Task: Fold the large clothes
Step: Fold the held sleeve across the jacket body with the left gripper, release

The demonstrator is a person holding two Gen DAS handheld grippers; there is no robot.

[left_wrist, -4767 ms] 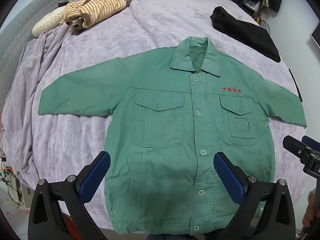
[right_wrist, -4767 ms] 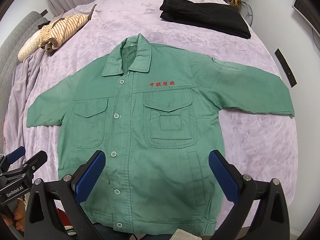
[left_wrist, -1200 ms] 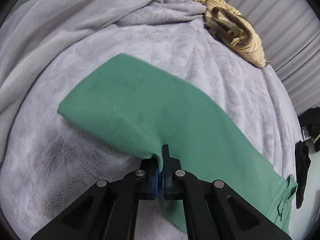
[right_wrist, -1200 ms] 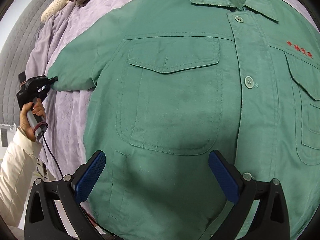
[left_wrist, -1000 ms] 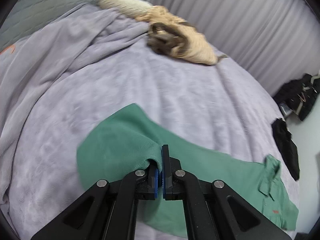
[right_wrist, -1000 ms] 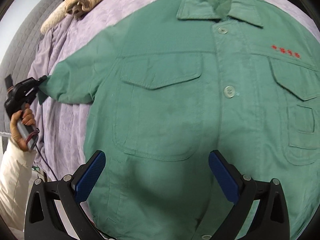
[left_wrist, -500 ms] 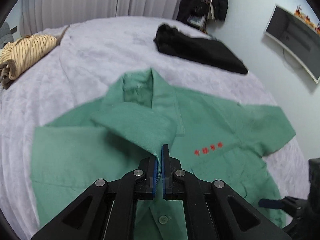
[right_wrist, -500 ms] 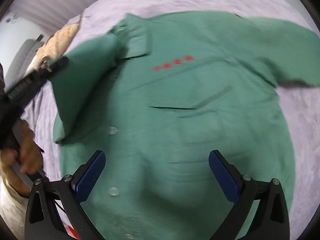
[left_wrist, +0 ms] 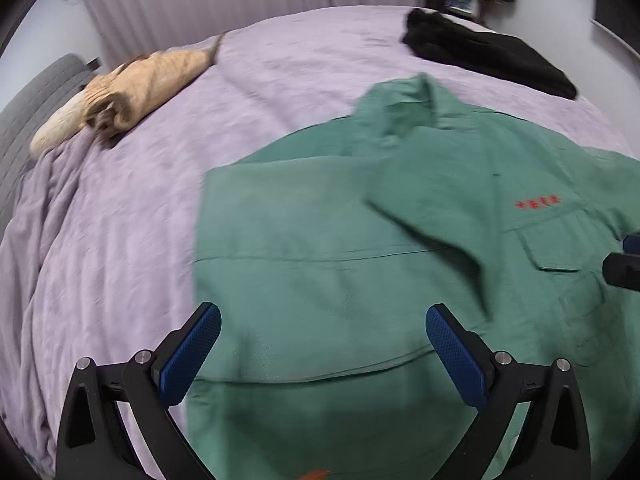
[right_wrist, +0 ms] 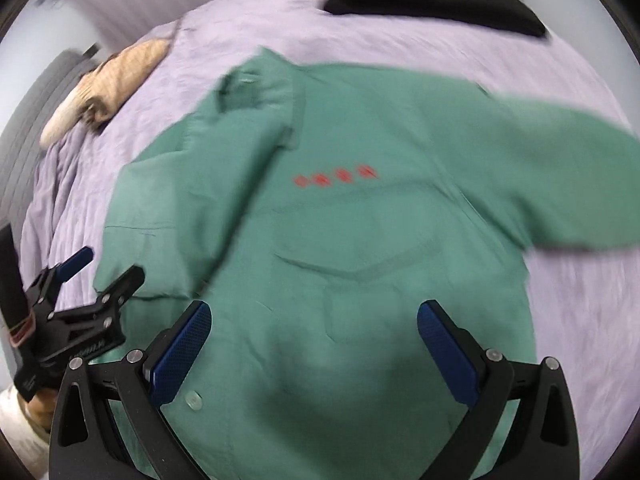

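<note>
A green work jacket point(left_wrist: 320, 264) with red lettering point(right_wrist: 336, 176) lies front up on the purple bedcover point(left_wrist: 120, 240). One sleeve point(left_wrist: 420, 216) is folded across the chest; in the right wrist view this folded sleeve point(right_wrist: 192, 216) lies left of the lettering. The other sleeve point(right_wrist: 560, 184) stretches out to the right. My left gripper point(left_wrist: 322, 320) hovers over the jacket's lower front, its jaws opening wide with no cloth pinched between them; it also shows as the left gripper point(right_wrist: 112, 264) at the jacket's left edge. My right gripper point(right_wrist: 314, 312) is open above the jacket's lower front.
A black garment point(left_wrist: 488, 60) lies at the far right of the bed. A beige striped garment point(left_wrist: 140, 84) is bundled at the far left by the grey headboard point(left_wrist: 24, 120). A hand and pale sleeve point(right_wrist: 24, 420) hold the left gripper.
The left gripper, shut on the sleeve cuff, carried it across onto the jacket's chest, then let go and opened. The right gripper drifted towards the lettering side of the jacket.
</note>
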